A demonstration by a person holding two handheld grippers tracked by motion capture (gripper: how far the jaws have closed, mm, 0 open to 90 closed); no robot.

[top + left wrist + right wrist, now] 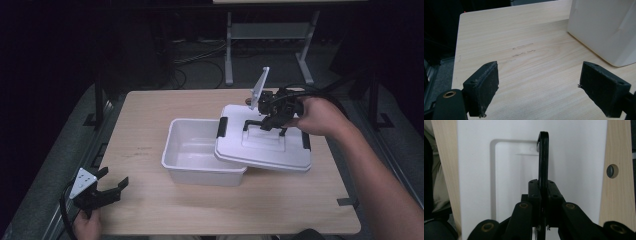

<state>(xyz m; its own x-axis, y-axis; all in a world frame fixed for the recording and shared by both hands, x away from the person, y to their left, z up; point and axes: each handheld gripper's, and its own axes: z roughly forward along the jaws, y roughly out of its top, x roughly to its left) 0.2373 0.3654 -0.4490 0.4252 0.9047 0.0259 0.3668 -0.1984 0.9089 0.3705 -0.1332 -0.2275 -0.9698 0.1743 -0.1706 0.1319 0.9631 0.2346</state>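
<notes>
The right gripper [270, 117] has its fingers [535, 192] squeezed tight on the black handle [543, 157] of the white lid [265, 145]. The lid sits tilted, with its left edge over the right side of the open white box [192, 152] in the middle of the table [150, 110]. The left gripper [107, 187] is at the near left corner, well apart from the box, with its fingers [484, 85] spread wide and holding nothing.
</notes>
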